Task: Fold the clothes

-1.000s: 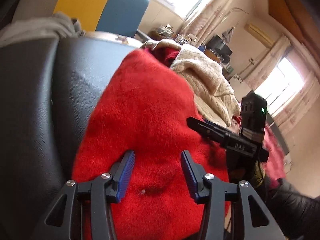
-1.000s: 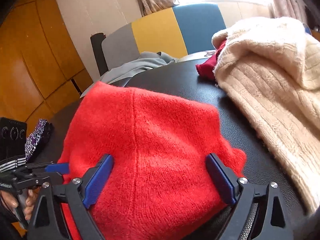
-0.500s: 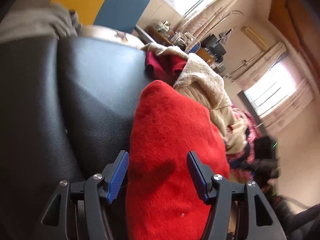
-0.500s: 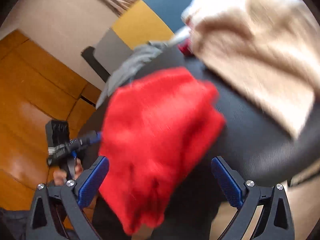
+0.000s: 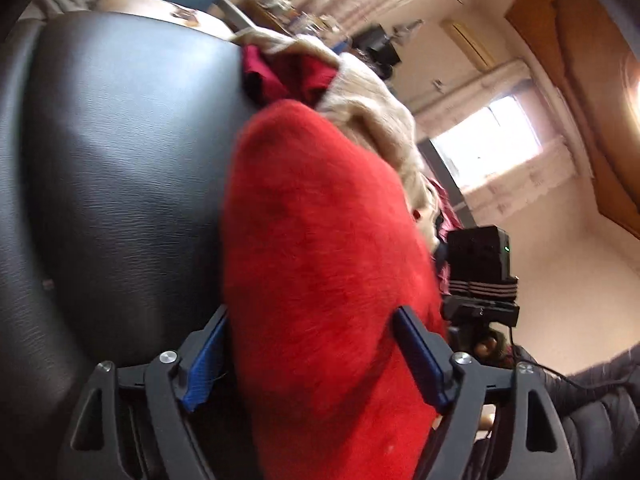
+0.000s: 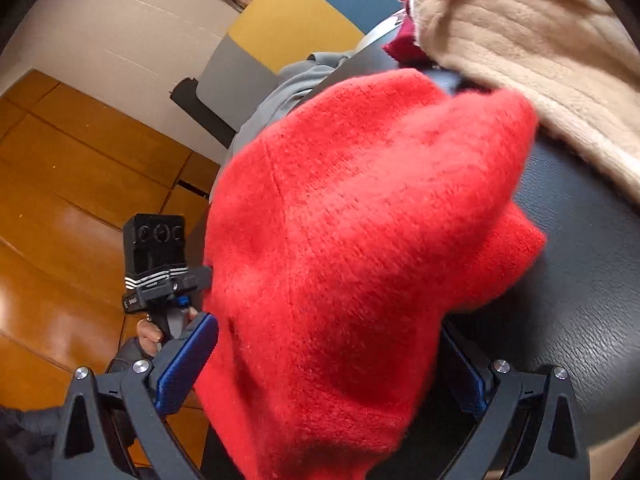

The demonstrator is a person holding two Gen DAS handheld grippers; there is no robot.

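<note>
The left gripper (image 5: 316, 356) is opening, jaws spreading around the red sweater (image 5: 320, 248), which bulges between them on the black cushion (image 5: 120, 152). The right gripper (image 6: 332, 364) stands wide, the sweater bunched between its pads; a cream sweater (image 6: 520, 32) lies ahead to the right.

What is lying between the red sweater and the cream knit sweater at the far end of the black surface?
A dark red garment is bunched between the red sweater and the cream knit sweater, clearest in the left wrist view.
</note>
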